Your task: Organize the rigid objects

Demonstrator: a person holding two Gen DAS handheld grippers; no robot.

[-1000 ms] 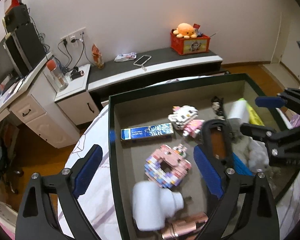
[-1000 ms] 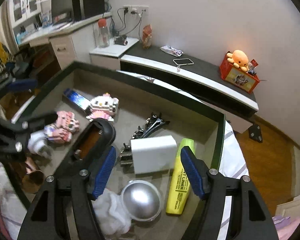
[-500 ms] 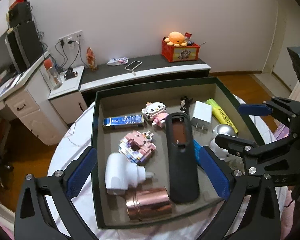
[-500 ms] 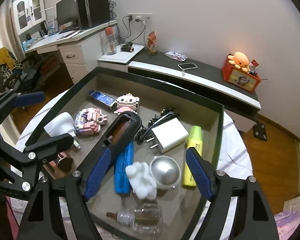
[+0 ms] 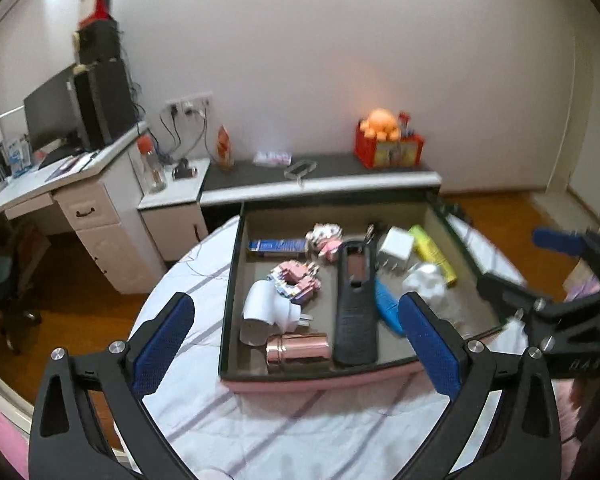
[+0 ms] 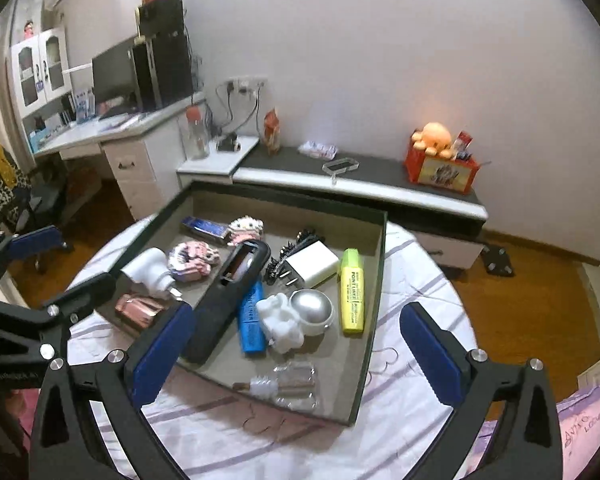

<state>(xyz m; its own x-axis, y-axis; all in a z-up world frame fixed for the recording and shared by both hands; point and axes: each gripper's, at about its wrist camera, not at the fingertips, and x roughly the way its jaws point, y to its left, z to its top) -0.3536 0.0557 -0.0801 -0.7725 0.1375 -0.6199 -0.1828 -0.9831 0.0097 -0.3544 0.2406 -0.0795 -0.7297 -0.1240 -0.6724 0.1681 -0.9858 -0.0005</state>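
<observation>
Two claws: left claw (image 5: 295,332) wide apart, empty; right claw (image 6: 295,344) opening, empty, above rectangular tray (image 6: 374,300).

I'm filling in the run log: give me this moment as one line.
left gripper: open, empty | right gripper: jaws opening, empty | tray: items inside, black case lying flat

I have drawn both grippers up and back from the tray (image 5: 229,280); it now sits smaller at 12 o'clock. My right gripper (image 6: 295,344), formerly straddling the white charger (image 6: 314,262), is opening with nothing between its jaws. My left gripper (image 5: 295,336) has widened slightly, empty.
</observation>
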